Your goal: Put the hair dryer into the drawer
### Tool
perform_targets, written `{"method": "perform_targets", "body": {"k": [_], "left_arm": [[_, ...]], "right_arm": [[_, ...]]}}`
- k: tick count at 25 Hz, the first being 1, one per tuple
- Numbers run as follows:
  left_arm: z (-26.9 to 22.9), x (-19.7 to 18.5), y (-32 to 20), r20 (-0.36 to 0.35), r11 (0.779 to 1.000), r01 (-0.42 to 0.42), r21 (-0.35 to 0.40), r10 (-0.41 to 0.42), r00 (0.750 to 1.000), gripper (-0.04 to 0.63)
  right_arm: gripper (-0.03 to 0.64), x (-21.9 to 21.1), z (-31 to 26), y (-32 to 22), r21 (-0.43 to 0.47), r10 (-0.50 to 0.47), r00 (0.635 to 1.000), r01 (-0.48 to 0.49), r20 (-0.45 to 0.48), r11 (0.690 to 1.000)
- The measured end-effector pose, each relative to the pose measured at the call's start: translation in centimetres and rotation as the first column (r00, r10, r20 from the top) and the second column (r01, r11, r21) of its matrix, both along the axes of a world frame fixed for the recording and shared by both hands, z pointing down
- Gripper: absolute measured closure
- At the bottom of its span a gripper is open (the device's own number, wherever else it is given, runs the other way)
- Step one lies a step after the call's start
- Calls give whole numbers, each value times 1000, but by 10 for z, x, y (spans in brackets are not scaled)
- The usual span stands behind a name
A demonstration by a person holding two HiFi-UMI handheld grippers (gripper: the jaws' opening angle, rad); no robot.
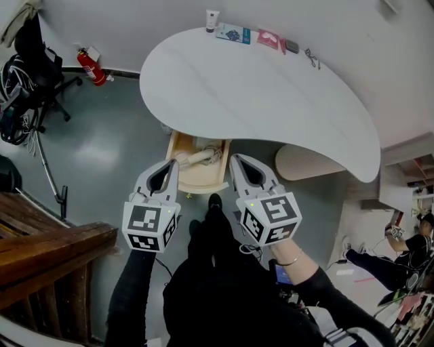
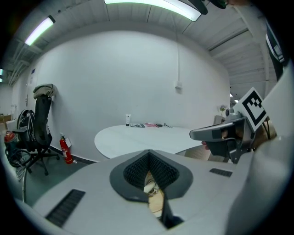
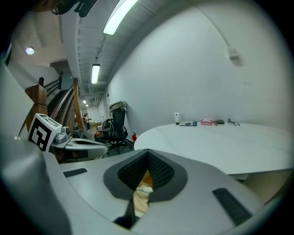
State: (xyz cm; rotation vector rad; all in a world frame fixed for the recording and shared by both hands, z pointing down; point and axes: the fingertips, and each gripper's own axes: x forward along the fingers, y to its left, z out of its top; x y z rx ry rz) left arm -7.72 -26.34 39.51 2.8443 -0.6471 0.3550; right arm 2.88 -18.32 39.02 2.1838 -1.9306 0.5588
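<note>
A white hair dryer (image 1: 201, 157) lies inside the open wooden drawer (image 1: 199, 184) under the front edge of the white table (image 1: 258, 95). My left gripper (image 1: 174, 162) hangs over the drawer's left side, shut and empty. On the other side of the drawer, my right gripper (image 1: 234, 160) is also shut with nothing in it. In the left gripper view, the left gripper (image 2: 148, 152) shows the hair dryer (image 2: 150, 187) through the slit below its closed jaws. The right gripper (image 3: 147, 151) likewise shows the hair dryer (image 3: 143, 187) and the drawer's wood below it.
A white tube (image 1: 212, 20), a blue packet (image 1: 234, 33), a pink packet (image 1: 269, 38) and small dark items lie along the table's far edge. A fire extinguisher (image 1: 90, 66) and an office chair (image 1: 30, 61) stand at left, a wooden stair rail (image 1: 47, 251) near left, and a beige round stool (image 1: 305, 162) right of the drawer.
</note>
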Motion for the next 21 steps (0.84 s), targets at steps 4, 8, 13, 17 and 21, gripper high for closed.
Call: {"method": "perform_targets", "body": {"k": [4,8,13,17,21], "left_arm": [[-17,-8,0,-42,1000,17,17,-16,999,586],[-31,-16,-2,-78,999,35,34,-32,996,586],[-43,-28,1,-115,996,67,51,-61,992,586],[-53,-33,5,-148,996,85,33,-79,986,586],[-68,-45,3,-190,993,117,8,-113,975,586]], "right_arm": [[616,-5,-8,4,37,-8,1000,9,-7,999],[616,-10,-20,8,60,-18,999,21,-45,998],[616,-17,-32,14,105,-42,998,46,-37,993],[616,-17,-47,22,154,-41,999,44,-21,987],[615,-19,-64,28,197,-40,999,41,-9,980]]}}
